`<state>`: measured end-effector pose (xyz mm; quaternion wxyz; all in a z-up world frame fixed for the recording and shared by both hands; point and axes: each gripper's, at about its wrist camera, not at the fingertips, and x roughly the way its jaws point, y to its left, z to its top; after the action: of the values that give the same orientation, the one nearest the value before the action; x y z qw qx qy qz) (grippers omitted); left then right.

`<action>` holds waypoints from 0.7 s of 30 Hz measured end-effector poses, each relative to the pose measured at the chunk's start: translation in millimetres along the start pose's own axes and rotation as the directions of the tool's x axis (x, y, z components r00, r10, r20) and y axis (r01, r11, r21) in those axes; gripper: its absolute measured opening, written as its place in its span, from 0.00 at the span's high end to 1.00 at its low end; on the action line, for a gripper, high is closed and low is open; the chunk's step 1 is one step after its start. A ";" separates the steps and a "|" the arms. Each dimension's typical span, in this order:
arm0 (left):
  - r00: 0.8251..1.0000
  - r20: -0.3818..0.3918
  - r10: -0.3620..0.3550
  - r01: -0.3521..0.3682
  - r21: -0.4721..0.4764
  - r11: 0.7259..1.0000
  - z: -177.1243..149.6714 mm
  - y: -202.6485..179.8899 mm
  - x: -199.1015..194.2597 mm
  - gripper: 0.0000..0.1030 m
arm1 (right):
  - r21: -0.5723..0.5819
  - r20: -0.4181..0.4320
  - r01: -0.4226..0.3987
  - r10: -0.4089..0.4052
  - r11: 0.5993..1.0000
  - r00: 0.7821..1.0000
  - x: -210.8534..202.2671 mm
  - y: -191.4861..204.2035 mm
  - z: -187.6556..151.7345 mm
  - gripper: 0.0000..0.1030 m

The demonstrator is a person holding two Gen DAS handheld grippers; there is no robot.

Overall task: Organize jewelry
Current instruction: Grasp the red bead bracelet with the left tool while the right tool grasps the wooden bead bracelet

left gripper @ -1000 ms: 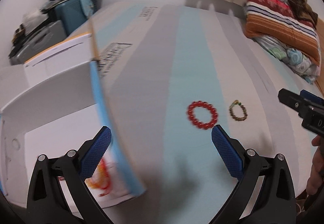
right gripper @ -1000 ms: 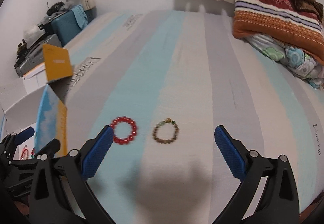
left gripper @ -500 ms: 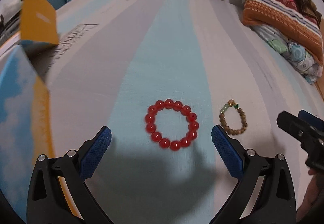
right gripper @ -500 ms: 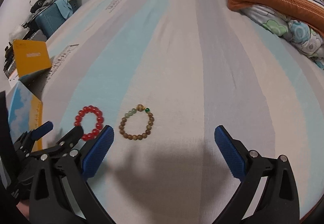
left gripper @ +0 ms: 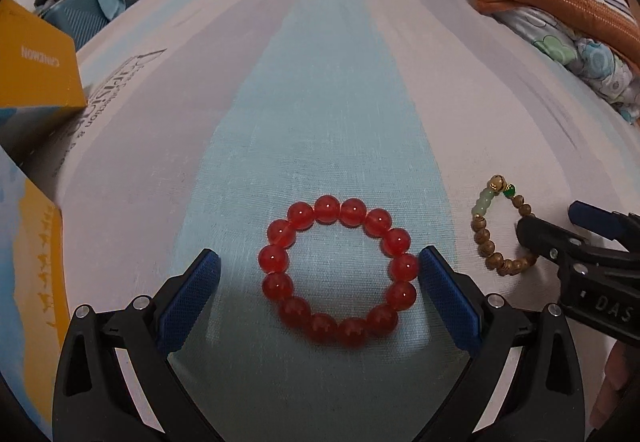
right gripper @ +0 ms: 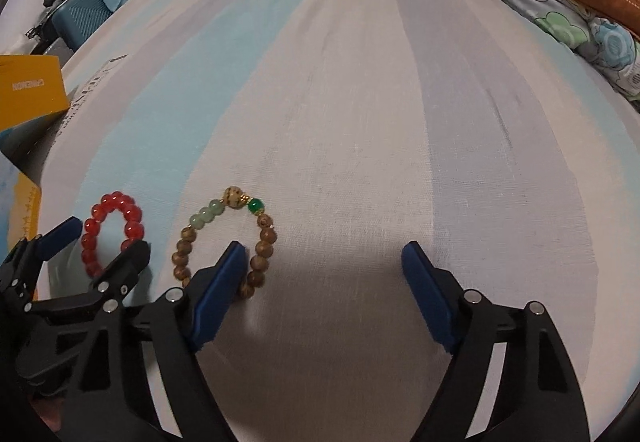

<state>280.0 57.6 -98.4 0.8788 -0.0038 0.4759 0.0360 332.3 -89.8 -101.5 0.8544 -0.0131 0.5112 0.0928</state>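
Observation:
A red bead bracelet [left gripper: 336, 270] lies flat on the striped bed sheet. My left gripper [left gripper: 320, 266] is open, low over it, one finger on each side of the ring. A brown wooden bracelet [right gripper: 224, 242] with green and gold beads lies just right of the red one. My right gripper [right gripper: 324, 262] is open; its left finger [right gripper: 224, 278] rests inside the brown ring, over its near beads. The brown bracelet also shows in the left wrist view [left gripper: 492, 234], with the right gripper [left gripper: 560, 230] above it. The red bracelet [right gripper: 112, 230] and left gripper [right gripper: 100, 242] show in the right wrist view.
An open yellow and blue box [left gripper: 36, 82] stands at the left edge of the bed, also in the right wrist view [right gripper: 28, 90]. Folded blankets and pillows [left gripper: 560, 2] are piled at the far right. A blue case [right gripper: 84, 10] sits beyond the bed's left side.
Both grippers moved forward and down toward the bracelets. The left one left the box and now straddles the red bracelet; the right one closed in on the brown bracelet.

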 end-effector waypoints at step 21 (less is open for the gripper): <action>0.998 -0.031 -0.059 0.059 0.010 0.998 2.2 -1.3 -1.3 0.73 | -0.021 0.039 -0.009 0.010 1.000 0.999 -9.3 1.6 -3.8 0.93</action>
<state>281.2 56.3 -96.2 0.8720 -0.0136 0.4893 0.0075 324.4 -90.0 -95.1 0.8636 -0.0178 0.4933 0.1027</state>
